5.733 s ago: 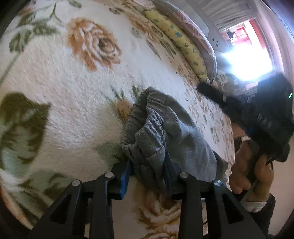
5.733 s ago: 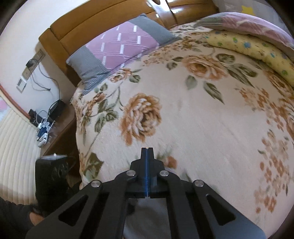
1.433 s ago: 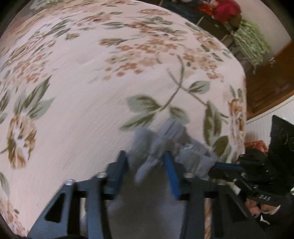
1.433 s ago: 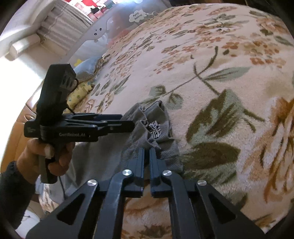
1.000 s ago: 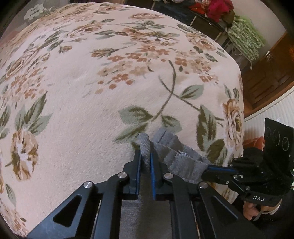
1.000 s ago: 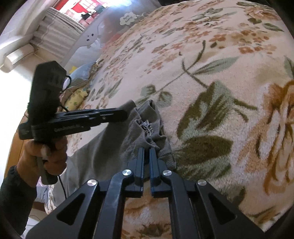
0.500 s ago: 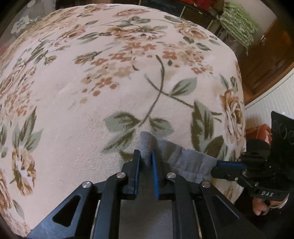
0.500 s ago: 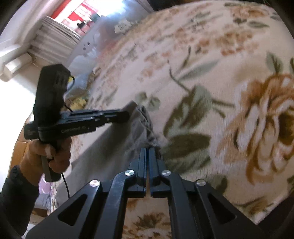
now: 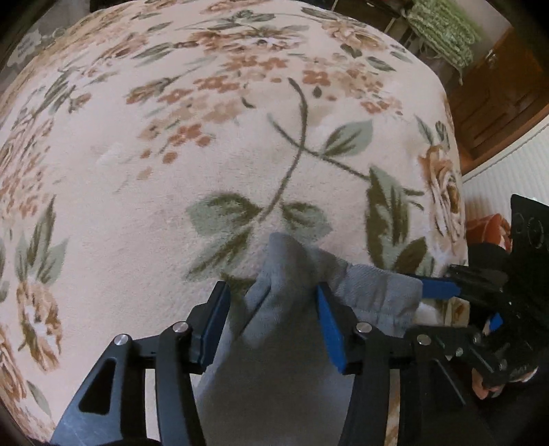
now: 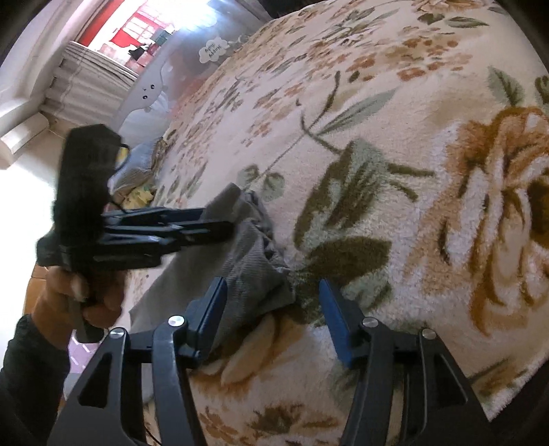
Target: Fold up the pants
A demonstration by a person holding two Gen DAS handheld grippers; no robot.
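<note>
The grey pants (image 9: 360,288) lie on the floral blanket (image 9: 171,171) near its corner, with one gathered edge raised into a soft peak and the rest of the fabric trailing back beneath my two tools. In the right wrist view the same garment (image 10: 247,260) shows a ribbed, puckered edge resting on a printed green leaf.

My left gripper (image 9: 271,329) has just been opening: its blue pads (image 9: 329,329) now stand well apart, and the peaked fold rises between them. The right-hand pad lies against the cloth, the left-hand pad is clear of it, and nothing is pinched. In the right wrist view this tool (image 10: 206,226) appears from the side, held in a hand (image 10: 68,298) with a dark sleeve, its fingertips at the far edge of the pants.

My right gripper (image 10: 274,308) has likewise just been opening. Its jaws are spread wide; the corner of the pants lies between them, close to the left-hand pad, while the right-hand pad hangs over bare blanket. I see no grip here either. In the left wrist view its blue fingertips (image 9: 439,288) sit just beside the near edge of the garment.

Beyond the blanket, a wooden door (image 9: 507,85) and a green knitted cloth (image 9: 442,27) stand at upper right; a bright window (image 10: 137,24) lies far behind.
</note>
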